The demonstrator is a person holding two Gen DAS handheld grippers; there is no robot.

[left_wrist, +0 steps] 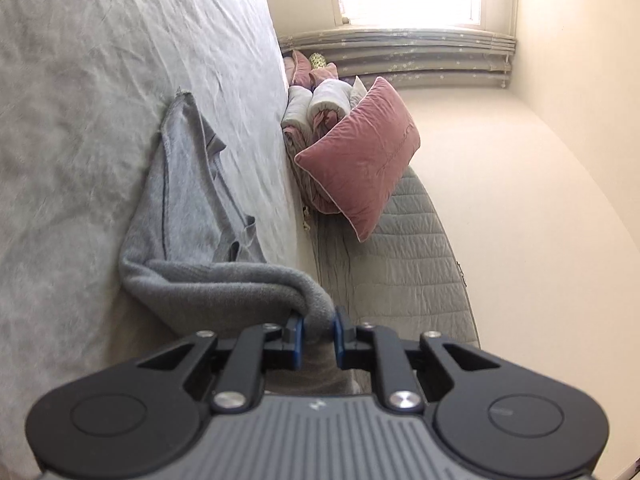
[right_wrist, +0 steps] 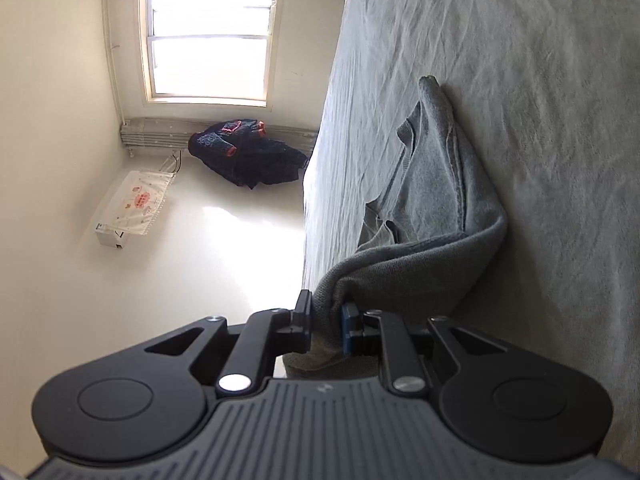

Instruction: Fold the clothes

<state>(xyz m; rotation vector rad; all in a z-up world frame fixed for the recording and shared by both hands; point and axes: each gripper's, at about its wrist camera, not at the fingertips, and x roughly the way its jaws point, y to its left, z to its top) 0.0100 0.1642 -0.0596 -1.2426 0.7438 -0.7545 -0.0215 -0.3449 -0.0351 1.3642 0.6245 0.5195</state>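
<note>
Left gripper (left_wrist: 318, 332) and right gripper (right_wrist: 327, 328) are each clamping a bunched edge of the grey garment (left_wrist: 188, 216), probably a sweater, trailing toward twelve o'clock across the bed (left_wrist: 80, 80).

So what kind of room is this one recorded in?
Most likely a bedroom: a wide bed under a pale sheet, a pink pillow with rolled bedding at its end, and a window with clothes heaped below it.

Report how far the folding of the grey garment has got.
Done: both tongs have a grip, the left tongs and right tongs each shut on an edge of the grey garment, lifting it off the bed sheet. In hand: the first fold. Left: laying it over and flattening it.
</note>
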